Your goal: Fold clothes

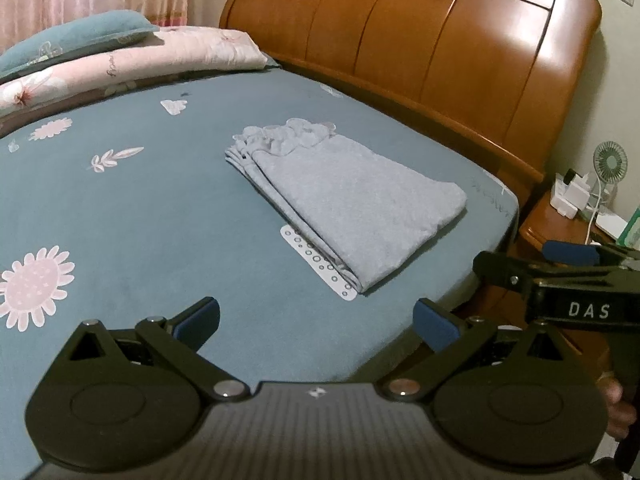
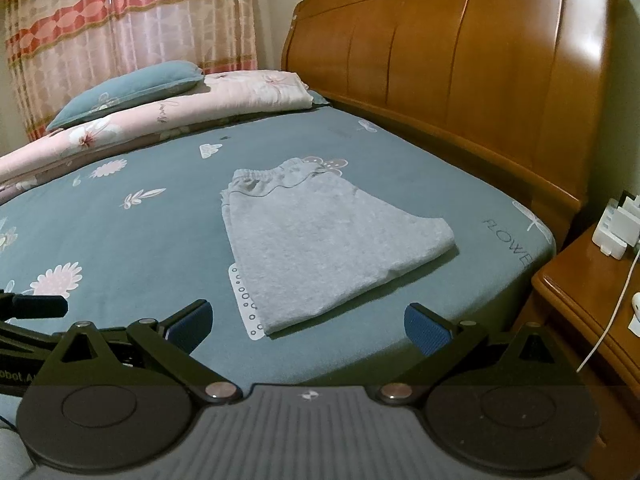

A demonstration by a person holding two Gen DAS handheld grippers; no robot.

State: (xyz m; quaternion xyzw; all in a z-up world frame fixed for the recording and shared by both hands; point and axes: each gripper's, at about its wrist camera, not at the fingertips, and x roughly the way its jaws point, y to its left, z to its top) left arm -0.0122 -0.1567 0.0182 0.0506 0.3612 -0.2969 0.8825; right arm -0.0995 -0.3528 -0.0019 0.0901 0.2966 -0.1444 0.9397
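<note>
Left wrist view shows the left gripper point(image 1: 316, 322) spread wide and empty above the bed sheet point(image 1: 132, 216). The folded grey garment point(image 1: 352, 208) lies flat ahead, near the headboard point(image 1: 420, 40). The right gripper point(image 2: 308, 324) also gapes wide, empty.

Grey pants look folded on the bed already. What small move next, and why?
Probably just ease both tools back. The grey pants lie as a compact folded stack on the bed sheet, waistband towards the headboard. The left tool and right tool are open, holding nothing, short of the cloth.
</note>
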